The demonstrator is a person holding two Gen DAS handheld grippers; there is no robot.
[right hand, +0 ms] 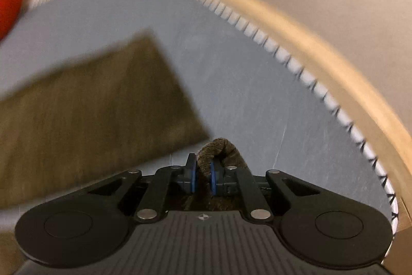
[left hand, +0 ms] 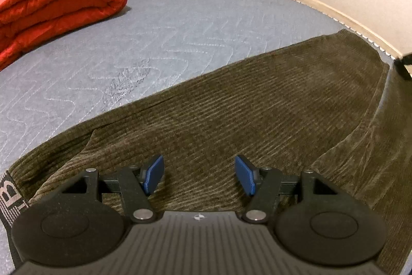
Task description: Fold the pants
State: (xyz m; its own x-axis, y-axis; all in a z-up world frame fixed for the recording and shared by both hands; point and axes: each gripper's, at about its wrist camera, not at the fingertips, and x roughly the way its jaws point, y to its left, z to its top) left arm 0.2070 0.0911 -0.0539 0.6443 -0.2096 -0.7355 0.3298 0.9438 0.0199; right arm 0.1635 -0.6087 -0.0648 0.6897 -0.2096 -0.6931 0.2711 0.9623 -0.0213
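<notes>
Two claws | left claw [left hand: 199,175] gaping | right claw [right hand: 202,178] pinching ribbed corduroy pants [right hand: 219,146]

**Matte black rigs with blue pads**

The left hand-held gripper [left hand: 199,175] and the right hand-held gripper [right hand: 202,177] look alike: matte black bodies with a ribbed grey top plate bearing a small round crosshair mark. Two large round black discs flank each plate. Black linkage arms pivot on silver rivets, and flat blue pads [left hand: 154,173] line the fingers.
</notes>
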